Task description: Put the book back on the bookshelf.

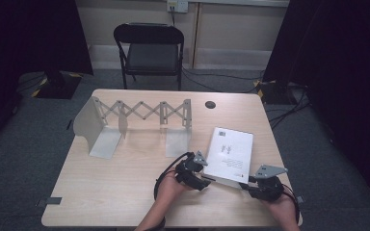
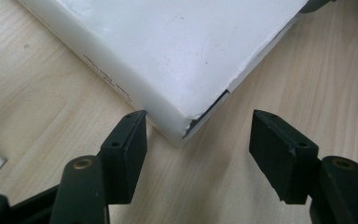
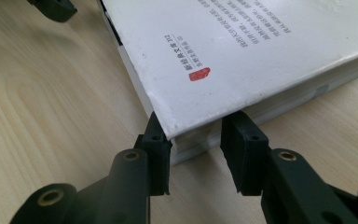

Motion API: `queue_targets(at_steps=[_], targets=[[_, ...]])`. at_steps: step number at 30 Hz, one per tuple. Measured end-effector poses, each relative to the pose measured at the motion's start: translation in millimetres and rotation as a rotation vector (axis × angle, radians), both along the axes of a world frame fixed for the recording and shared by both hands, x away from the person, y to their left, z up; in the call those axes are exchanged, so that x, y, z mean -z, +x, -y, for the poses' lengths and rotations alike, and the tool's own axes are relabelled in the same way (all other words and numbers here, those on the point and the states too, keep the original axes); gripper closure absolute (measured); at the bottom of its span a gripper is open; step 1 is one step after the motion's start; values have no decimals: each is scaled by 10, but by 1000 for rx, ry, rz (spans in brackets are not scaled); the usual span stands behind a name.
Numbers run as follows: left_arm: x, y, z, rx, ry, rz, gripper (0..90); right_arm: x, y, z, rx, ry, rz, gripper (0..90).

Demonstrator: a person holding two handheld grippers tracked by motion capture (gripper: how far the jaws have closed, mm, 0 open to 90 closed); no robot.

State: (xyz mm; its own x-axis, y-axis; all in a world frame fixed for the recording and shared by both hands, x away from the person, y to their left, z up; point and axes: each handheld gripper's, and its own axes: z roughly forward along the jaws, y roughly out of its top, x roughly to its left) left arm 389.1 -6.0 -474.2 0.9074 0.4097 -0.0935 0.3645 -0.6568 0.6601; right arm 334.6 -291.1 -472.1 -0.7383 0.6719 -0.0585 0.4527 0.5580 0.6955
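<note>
Tongs (image 1: 244, 185) at book (image 1: 231, 151), wooden table (image 1: 125, 178), dark room

White book (image 1: 231, 153), red stamp; black tools; pale-wood table (image 1: 125, 187)

A recording studio or lab: black curtains (image 1: 24, 33), cables across grey carpet floor (image 1: 231, 79), one pale wooden counter (image 1: 125, 187), black folding chair (image 1: 149, 48).

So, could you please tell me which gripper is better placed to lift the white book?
The right gripper: its jaws already flank the white book's corner, while the left gripper stands open just short of its own corner.
</note>
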Motion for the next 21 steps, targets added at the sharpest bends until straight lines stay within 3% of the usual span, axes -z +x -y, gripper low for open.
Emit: queue_targets(at_steps=[2, 3, 6, 12, 17, 21], targets=[[-2, 1, 0, 0, 1, -2, 368, -15, 3, 7, 3, 13, -1, 639], [-19, -6, 13, 12, 17, 14, 364, -16, 1, 5, 4, 13, 0, 639], [-64, -14, 18, 13, 11, 34, 346, -23, 2, 5, 4, 14, 3, 641], [-195, -2, 78, 15, 26, 68, 241, -62, 8, 15, 8, 37, 10, 645], [-178, 26, 152, 4, 9, 55, 201, -62, 14, 21, 7, 42, 6, 645], [-169, 23, 229, 12, 30, 73, 200, -64, 16, 25, 4, 47, 7, 646]])
